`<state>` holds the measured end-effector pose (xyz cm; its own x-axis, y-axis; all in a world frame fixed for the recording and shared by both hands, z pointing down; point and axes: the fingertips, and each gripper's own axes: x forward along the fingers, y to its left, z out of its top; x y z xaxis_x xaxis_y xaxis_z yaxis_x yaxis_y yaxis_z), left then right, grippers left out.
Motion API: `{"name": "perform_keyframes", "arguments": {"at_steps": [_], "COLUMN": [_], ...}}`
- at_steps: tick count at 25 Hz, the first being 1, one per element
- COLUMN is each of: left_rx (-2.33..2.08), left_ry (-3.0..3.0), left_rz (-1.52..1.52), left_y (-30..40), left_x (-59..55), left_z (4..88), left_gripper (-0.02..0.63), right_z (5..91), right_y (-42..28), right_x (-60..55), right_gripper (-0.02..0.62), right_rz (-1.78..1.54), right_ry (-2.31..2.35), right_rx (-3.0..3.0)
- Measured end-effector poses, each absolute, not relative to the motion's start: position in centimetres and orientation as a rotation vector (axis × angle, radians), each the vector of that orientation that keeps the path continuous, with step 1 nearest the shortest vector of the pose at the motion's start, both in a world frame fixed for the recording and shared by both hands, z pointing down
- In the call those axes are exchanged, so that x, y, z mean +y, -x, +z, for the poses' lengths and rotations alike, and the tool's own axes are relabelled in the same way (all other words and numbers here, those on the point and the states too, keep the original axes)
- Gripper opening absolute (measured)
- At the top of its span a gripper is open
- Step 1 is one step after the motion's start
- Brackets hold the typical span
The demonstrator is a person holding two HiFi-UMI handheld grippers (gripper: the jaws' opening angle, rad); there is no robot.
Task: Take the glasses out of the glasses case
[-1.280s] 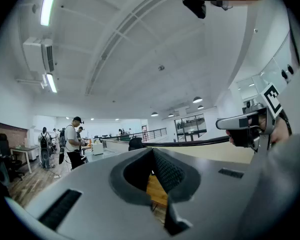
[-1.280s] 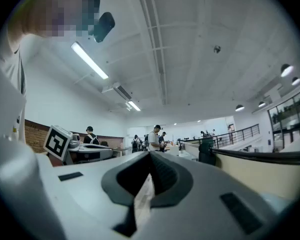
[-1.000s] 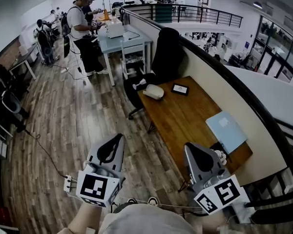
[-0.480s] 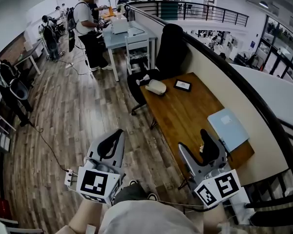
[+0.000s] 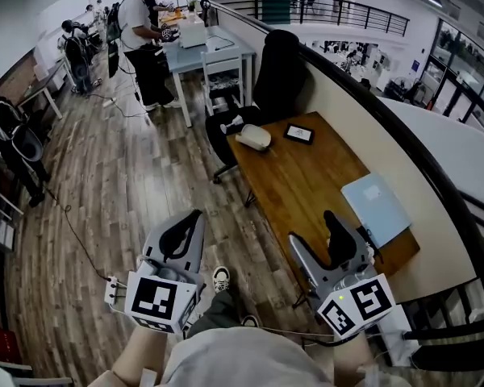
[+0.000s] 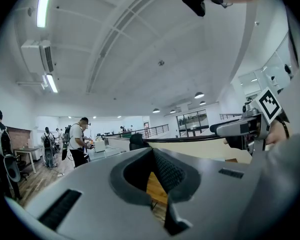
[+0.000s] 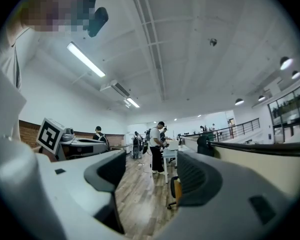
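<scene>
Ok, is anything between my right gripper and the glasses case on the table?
Nothing visible. The open right gripper hangs by the table, and only bare wood lies between it and the glasses case at the far end.

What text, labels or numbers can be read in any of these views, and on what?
No readable text in any view.
Left marker cube: black-and-white square pattern only, no letters.
Right marker cube: the same, pattern only.
Blue folder: pale label, too small to read.
Dark-framed device: screen too small to read.
</scene>
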<state>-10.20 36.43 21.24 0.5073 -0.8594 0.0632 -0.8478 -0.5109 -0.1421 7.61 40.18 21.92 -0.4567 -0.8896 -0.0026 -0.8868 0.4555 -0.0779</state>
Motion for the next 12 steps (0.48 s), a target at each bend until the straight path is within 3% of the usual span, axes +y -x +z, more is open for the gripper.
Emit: {"name": "perform_keyframes", "arguments": {"at_steps": [12], "left_rx": [1.494], "left_ry": [2.690], "left_rz": [-0.236], "left_y": [11.0], "left_x": [28.5], "left_z": [23.5], "left_gripper": [0.003], "right_z": [24.7], "right_y": [-6.4], "right_x": [31.8], "right_gripper": [0.313], "right_rz": [-0.165], "right_ry": [1.643], "right_rx": [2.690]}}
